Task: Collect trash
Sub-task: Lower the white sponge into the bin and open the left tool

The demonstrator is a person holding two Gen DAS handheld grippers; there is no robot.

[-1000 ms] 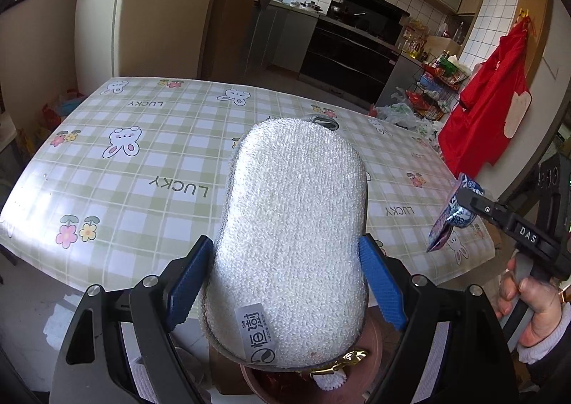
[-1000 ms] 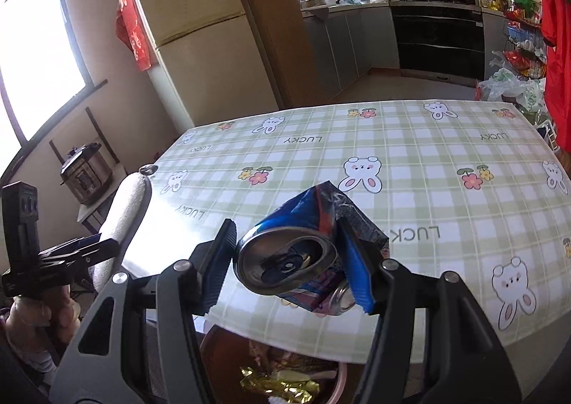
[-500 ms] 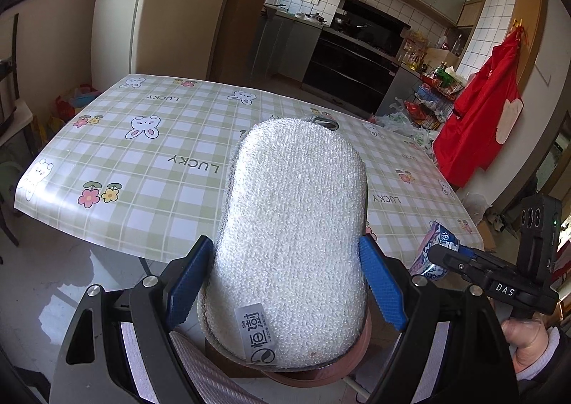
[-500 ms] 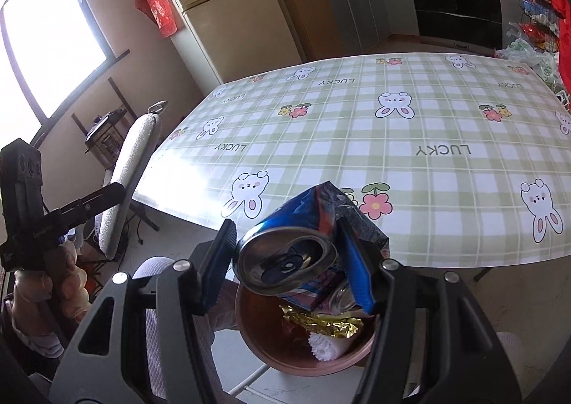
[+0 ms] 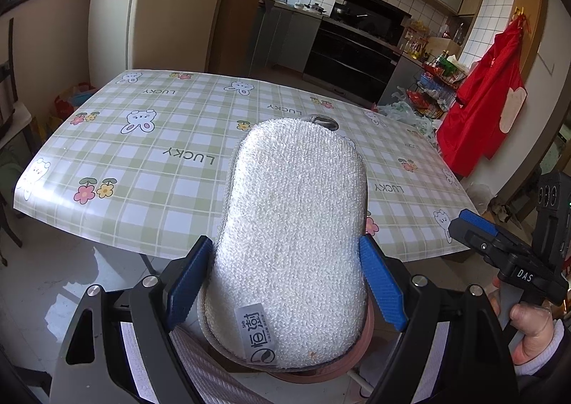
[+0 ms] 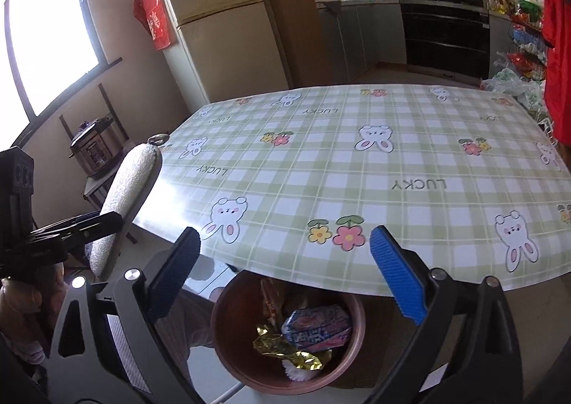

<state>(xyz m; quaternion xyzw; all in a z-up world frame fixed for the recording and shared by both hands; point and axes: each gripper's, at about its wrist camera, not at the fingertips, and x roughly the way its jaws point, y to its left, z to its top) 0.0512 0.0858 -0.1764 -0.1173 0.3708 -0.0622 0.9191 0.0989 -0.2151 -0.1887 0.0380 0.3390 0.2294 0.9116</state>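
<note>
Sponge (image 5: 291, 243), white and oblong, sits clamped between the blue pads of the left gripper (image 5: 285, 282), which holds it by its long sides so it sticks out forward over the table edge. Seen from the right wrist camera it stands off to the left, tilted up, with a metal loop at its far tip. It looks kept in hand for wiping rather than thrown away, though that is my reading.

Beyond both grippers stretches the table (image 6: 410, 161), covered in a green checked cloth with rabbits, flowers and the word LUCKY; no trash shows on it.

To the right, the right gripper (image 6: 282, 275) has just been opening and its jaws now stand wide apart with nothing between them. Directly below and just ahead of them, tucked partly under the table's near edge, is a brown bin (image 6: 228, 361). Inside lies a crushed can (image 6: 316, 329) with blue and pink print, on its side, resting beside gold foil wrappers (image 6: 292, 354) and a white scrap. The bin sits where dropped items fall straight in, so this piece looks collected.

From the left wrist view, a person's hand (image 5: 531, 332) grips the right tool's handle.
</note>
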